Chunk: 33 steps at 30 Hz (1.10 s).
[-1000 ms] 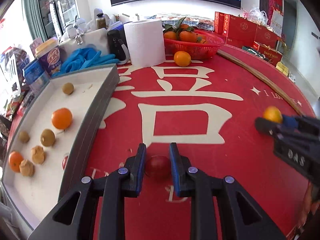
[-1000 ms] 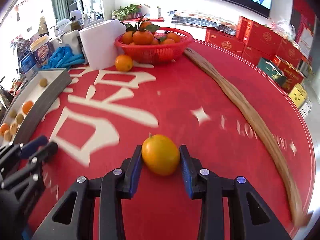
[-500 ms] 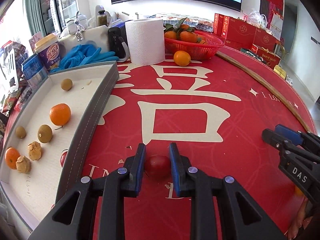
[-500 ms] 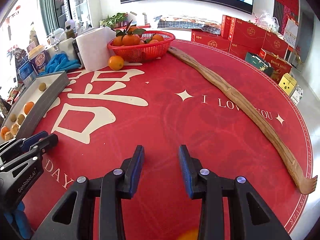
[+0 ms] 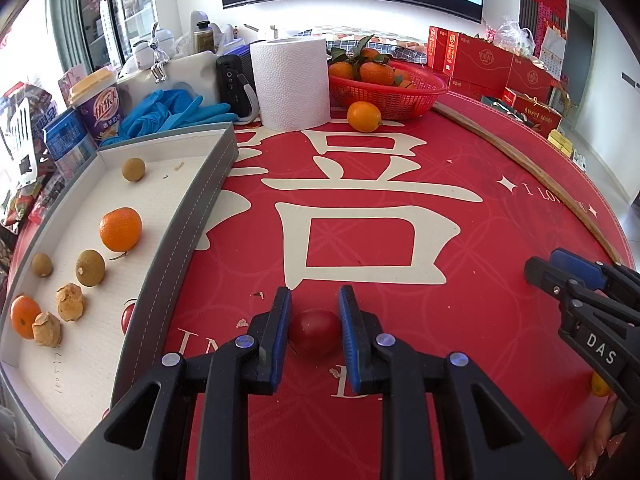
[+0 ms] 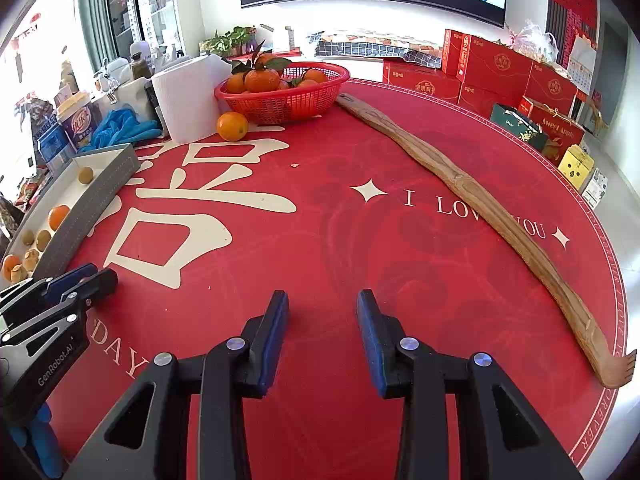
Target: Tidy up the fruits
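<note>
A small red fruit (image 5: 314, 332) sits clamped between the jaws of the left gripper (image 5: 312, 330), low over the red counter (image 5: 400, 208). The grey-walled tray (image 5: 180, 232), holding oranges and small brown fruits, lies just to that gripper's left, so the coming move likely goes leftward over the tray wall. The right gripper (image 6: 322, 334), further from the tray, holds nothing, its jaws apart. A red basket (image 5: 392, 90) of oranges stands far across the counter.

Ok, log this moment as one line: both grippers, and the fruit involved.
left gripper: shut on small red round fruit, on red tablecloth | right gripper: open, nothing between jaws | grey-walled tray: holds oranges, small brown fruits
</note>
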Available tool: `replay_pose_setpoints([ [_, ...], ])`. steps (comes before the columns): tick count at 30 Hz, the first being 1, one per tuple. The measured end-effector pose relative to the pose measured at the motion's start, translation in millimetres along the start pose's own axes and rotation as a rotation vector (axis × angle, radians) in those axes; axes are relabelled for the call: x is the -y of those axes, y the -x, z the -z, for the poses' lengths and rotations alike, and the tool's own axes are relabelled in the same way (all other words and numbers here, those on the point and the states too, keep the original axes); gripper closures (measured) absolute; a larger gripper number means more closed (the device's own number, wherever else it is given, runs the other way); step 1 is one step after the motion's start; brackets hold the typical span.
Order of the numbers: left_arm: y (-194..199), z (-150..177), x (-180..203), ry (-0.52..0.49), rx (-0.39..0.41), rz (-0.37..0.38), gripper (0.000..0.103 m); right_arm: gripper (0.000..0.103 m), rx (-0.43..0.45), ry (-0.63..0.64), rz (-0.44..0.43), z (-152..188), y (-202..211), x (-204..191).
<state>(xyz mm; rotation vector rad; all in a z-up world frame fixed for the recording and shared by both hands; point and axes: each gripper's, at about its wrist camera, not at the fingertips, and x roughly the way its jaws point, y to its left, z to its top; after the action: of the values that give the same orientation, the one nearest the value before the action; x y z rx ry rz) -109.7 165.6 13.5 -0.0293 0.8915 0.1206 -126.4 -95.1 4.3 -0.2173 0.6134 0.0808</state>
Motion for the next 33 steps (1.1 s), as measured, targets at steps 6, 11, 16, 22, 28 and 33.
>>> replay_pose_setpoints([
  [6,0,0,0,0.0,0.0,-0.001,0.077,0.065,0.007,-0.035,-0.064,-2,1,8],
  [11,0,0,1,-0.002,0.0,-0.003,0.077,0.079,-0.012,-0.11,-0.238,-7,-4,26],
  [16,0,0,0,-0.004,0.0,-0.005,0.077,0.078,-0.01,-0.201,-0.391,-19,-1,50],
  [22,0,0,1,-0.008,0.001,-0.011,0.077,0.007,0.053,-0.248,-0.337,-15,34,69],
  [28,0,0,1,0.002,0.0,-0.001,0.077,0.007,0.044,-0.088,-0.126,32,67,50],
  [33,0,0,-1,0.011,0.0,0.012,0.076,0.032,-0.002,-0.039,-0.076,44,41,25],
])
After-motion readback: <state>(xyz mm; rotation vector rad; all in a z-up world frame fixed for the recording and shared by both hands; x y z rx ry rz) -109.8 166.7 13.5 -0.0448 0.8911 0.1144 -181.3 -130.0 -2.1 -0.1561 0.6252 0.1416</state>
